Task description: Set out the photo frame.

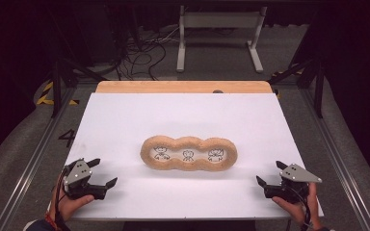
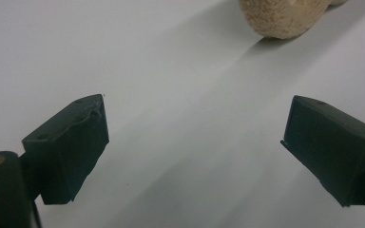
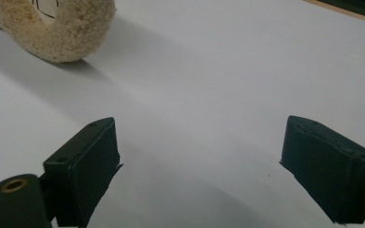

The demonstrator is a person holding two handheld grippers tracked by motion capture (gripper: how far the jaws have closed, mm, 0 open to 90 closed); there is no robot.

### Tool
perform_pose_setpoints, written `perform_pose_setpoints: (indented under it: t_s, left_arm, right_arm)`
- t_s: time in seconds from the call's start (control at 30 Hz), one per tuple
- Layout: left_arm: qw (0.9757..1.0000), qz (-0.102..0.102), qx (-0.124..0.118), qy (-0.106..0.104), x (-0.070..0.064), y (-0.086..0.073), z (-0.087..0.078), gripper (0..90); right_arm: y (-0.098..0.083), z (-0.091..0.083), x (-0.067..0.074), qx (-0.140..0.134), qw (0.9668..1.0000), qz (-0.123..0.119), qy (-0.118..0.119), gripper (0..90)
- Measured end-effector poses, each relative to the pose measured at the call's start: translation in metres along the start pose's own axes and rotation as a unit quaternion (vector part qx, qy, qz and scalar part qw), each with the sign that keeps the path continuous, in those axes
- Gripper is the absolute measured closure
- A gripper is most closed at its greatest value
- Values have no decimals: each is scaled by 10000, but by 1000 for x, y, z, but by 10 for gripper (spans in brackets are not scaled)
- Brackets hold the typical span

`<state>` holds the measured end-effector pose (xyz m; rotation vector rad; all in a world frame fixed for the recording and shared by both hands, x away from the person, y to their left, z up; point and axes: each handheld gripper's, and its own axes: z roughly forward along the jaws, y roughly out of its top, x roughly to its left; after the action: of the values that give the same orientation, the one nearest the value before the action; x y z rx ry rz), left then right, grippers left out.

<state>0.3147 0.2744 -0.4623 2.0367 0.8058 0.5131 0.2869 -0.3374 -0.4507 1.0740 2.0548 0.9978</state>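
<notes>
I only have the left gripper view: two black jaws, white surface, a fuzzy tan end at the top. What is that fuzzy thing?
Observer: A fuzzy tan frame with three lobes, lying flat on the white table; your view catches its end.
Operator: Anything inside it?
Observer: Each of its three openings shows a small cartoon figure drawing.
Operator: Where is the other gripper?
Observer: The right gripper sits near the table's front right, open, apart from the frame, mirroring the left gripper.
</notes>
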Motion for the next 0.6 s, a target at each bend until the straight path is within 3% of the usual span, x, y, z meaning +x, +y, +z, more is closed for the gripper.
perform_pose_setpoints:
  t_s: [0.6]
  left_arm:
    - [10000, 16, -49, -50, -3, 0, -1, 80]
  right_arm:
    - [2, 2, 5, 81, 9999, -138, -48, 121]
